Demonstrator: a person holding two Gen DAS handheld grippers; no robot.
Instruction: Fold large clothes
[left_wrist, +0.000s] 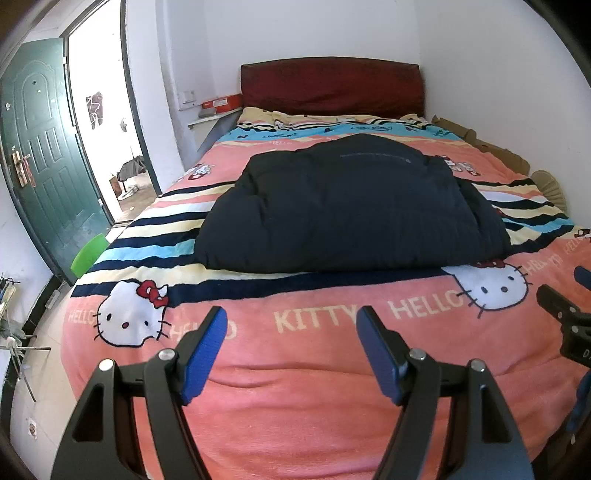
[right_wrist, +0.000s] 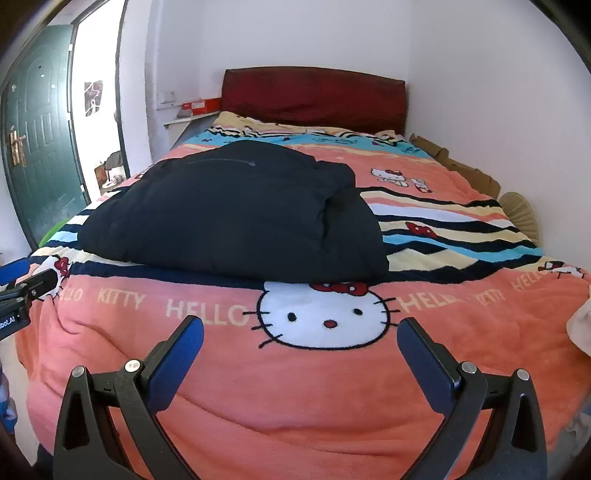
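A bed (left_wrist: 303, 406) under a pink cartoon-cat blanket (left_wrist: 295, 387) fills both views. On it, ahead of both grippers and well apart from them, lies a dark padded coat (left_wrist: 351, 210), already folded into a thick bundle. Beyond the coat stands a dark red headboard (left_wrist: 332, 85).

The left gripper (left_wrist: 291, 350) hovers over the near edge of the blanket with its jaws wide apart, nothing between them and touching nothing. The right gripper (right_wrist: 301, 354) hangs likewise, jaws spread wide and empty, over a white cat face on the blanket.

The left view shows more of the green door (left_wrist: 44, 155) and the bright doorway, off to that gripper's left, and the right gripper's tip at its right edge. The right view shows the left gripper at its left edge and more of the cardboard (right_wrist: 458, 166) along the wall.
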